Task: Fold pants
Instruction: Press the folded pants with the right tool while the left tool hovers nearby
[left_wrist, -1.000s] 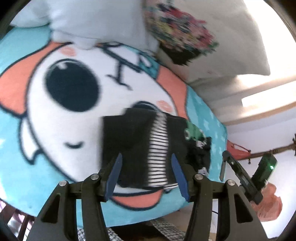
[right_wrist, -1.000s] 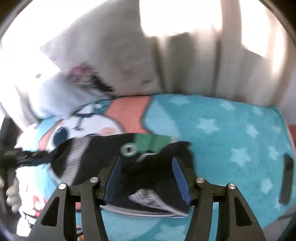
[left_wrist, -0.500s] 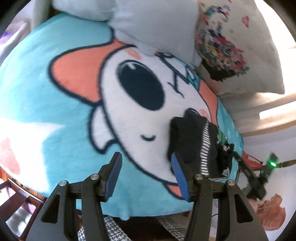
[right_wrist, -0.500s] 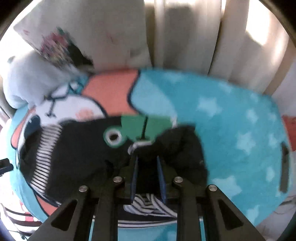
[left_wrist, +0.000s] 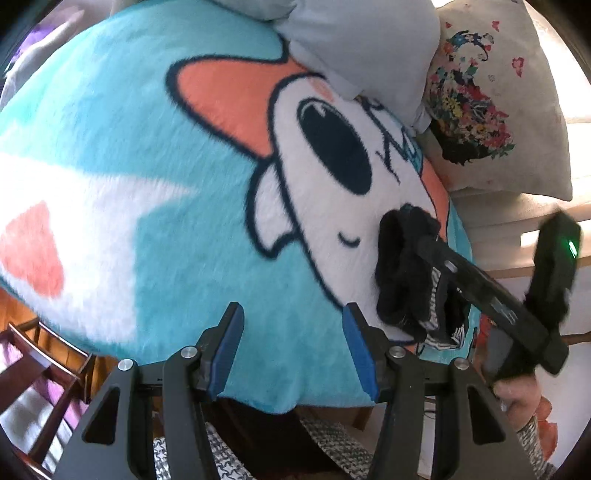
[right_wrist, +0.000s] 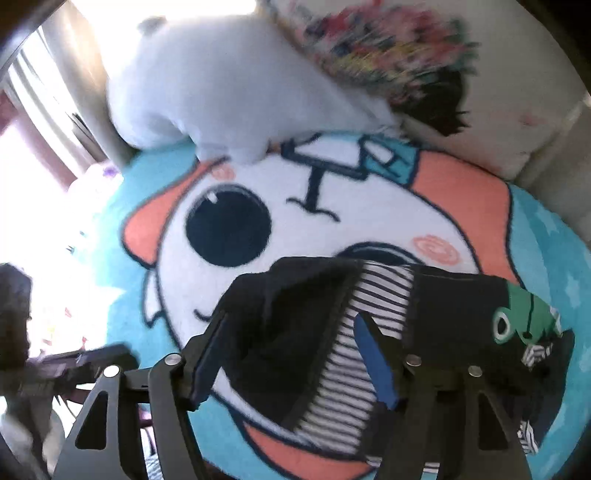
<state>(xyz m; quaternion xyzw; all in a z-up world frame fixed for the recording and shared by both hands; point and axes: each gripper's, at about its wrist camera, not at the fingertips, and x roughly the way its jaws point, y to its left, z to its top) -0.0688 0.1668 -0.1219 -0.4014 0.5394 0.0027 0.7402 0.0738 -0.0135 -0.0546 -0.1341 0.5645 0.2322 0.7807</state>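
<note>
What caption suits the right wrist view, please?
Right gripper, jaws opening, above black pants on cartoon blanket.

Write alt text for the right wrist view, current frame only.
The right hand-held gripper, jaws opening with nothing pinched, hangs over black pants with a striped panel and a green frog patch, lying folded on a turquoise cartoon-face blanket. A pale plush pillow and a blurred floral pillow sit behind.

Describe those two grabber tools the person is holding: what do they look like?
Both are alike. The left gripper and the right gripper have black angular arms joined with round silver bolts, and two fingers faced with blue pads. The left view shows the right tool's long black body and a block with a small green light.
</note>
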